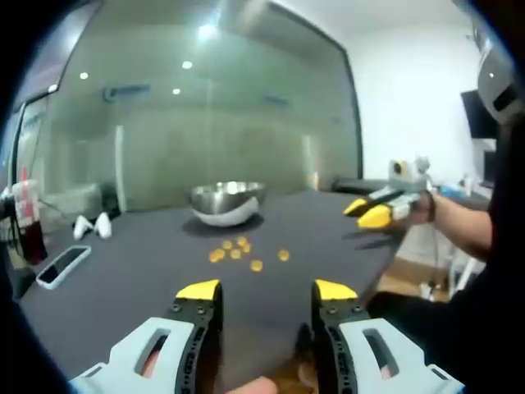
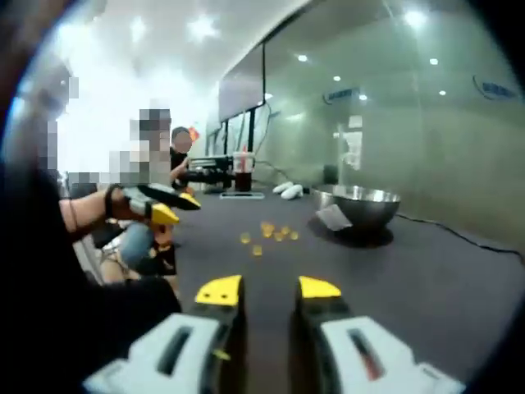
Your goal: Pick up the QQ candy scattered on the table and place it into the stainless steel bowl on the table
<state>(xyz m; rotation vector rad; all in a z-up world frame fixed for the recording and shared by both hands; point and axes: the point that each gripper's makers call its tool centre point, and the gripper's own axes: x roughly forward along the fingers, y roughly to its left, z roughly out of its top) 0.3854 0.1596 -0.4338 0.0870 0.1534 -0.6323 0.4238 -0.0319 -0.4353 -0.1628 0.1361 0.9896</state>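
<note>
both grippers hover apart over the dark tabletop [image 1: 148,246], left gripper [image 1: 267,289] and right gripper [image 2: 268,287] each with jaws parted and holding nothing. the candies [image 1: 242,250], seemingly seven, lie scattered just before the steel bowl [image 1: 228,201], none touching it.

On the worktop [image 1: 148,254] the stainless steel bowl [image 1: 228,202] stands towards the far edge, before a glass wall [image 1: 205,123]. The QQ candy [image 1: 238,249] lies scattered on the near side of the bowl, well apart from it (one or two pieces stray a little from the cluster). In the left gripper view, a phone [image 1: 62,266] lies flat at the left, with a cup [image 1: 29,222] behind it.
</note>
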